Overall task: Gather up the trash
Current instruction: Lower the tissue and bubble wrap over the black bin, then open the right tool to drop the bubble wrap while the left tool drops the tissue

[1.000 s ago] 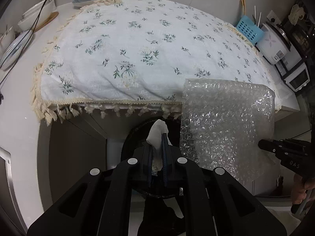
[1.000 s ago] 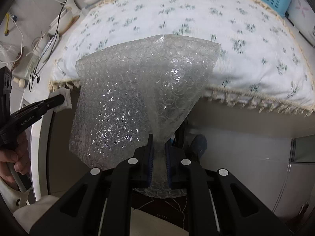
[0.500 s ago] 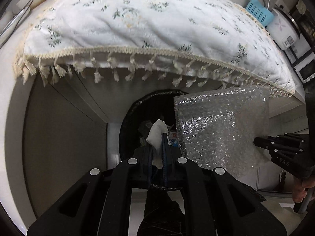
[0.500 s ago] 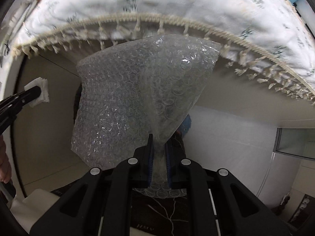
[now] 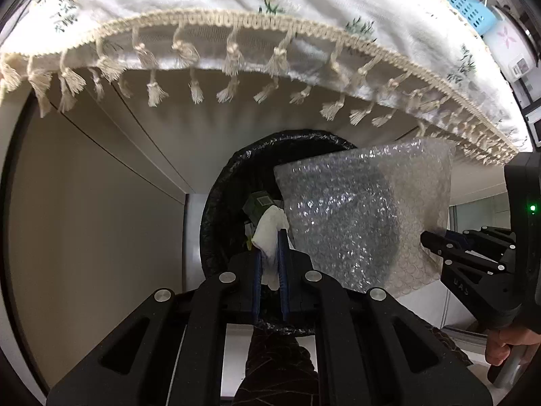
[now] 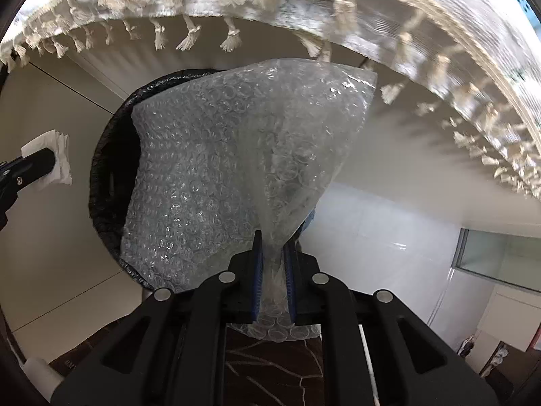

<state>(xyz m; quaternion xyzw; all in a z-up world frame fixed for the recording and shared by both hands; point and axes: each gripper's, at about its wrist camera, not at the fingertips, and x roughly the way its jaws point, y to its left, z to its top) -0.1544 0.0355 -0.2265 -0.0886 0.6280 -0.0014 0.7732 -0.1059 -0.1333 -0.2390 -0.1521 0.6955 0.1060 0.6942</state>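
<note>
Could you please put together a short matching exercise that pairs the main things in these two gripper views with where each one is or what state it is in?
Things:
1. tissue
2. bubble wrap
3. trash bin
4. tablecloth

Places or states:
A. on the floor, lined with a black bag
B. pinched in the left gripper
C. up above, its tassels hanging over the edge
D. pinched in the right gripper

Pairs: 1-B, 2-D, 3-A, 4-C

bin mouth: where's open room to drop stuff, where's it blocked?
Open: the left half of the bin, between its rim and the tissue in the left tongs. Blocked: the right half, covered by the bubble wrap in the right tongs. The tablecloth fringe hangs above the far rim.
</note>
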